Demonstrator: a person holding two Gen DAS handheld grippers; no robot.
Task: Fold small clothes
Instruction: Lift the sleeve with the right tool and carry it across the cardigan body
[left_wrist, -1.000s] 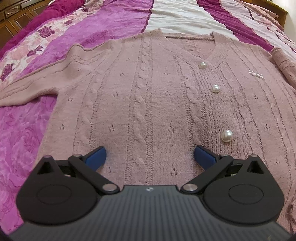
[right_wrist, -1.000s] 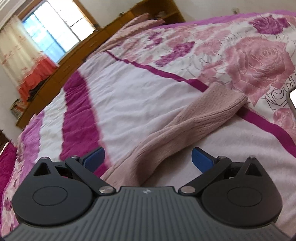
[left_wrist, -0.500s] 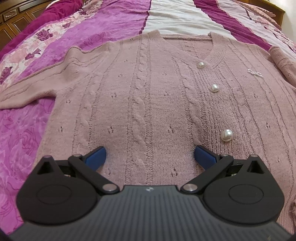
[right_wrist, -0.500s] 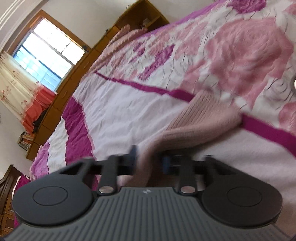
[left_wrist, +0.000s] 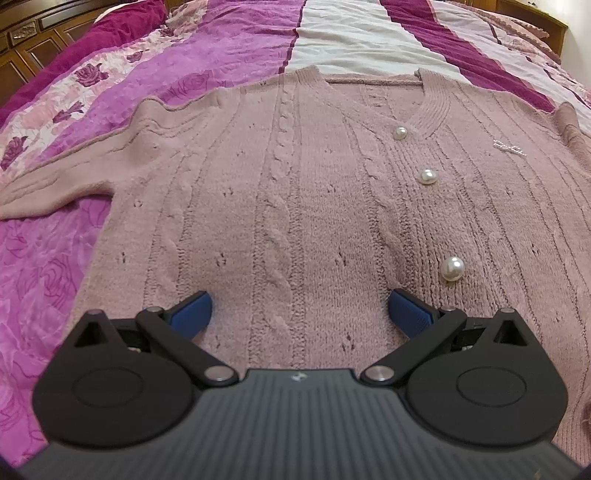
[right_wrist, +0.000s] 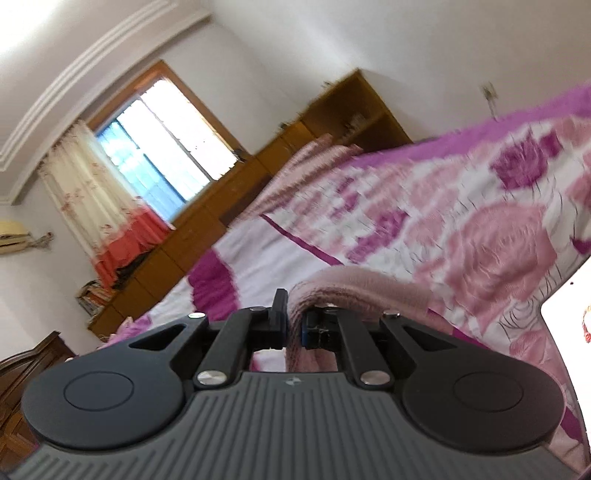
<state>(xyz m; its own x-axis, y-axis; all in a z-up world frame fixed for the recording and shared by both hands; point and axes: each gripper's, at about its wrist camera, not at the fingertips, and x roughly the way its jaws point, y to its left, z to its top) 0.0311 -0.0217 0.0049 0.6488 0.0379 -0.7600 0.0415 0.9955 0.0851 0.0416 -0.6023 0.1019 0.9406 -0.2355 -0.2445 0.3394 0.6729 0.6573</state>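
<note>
**Sleeve pinched, first fold only starting**

Bed (left_wrist: 229, 55) fills the room's middle, spread in magenta, white and rose-print bands, slightly rumpled. Flat on it, front up, lies the pink cardigan (left_wrist: 295, 206): soft cable-knit, ribbed V-neck, body not yet folded. One sleeve (left_wrist: 55, 184) lies straight out on the spread, untouched.

Other sleeve (right_wrist: 354, 284) is off the bed, arched in a limp hump over the right gripper (right_wrist: 293, 325); its jaws have just been closing and are now nearly together, with a thick fold of knit between them.

Left gripper (left_wrist: 299, 314) hangs over the cardigan's lower front, blue pads wide apart, gripping nothing.

Judgement: both sleeves and the body fold are all left to do.

Pearl buttons (left_wrist: 428, 176), round and glossy, run down the placket; a small glittery motif (left_wrist: 509, 149) sits on the chest.
</note>
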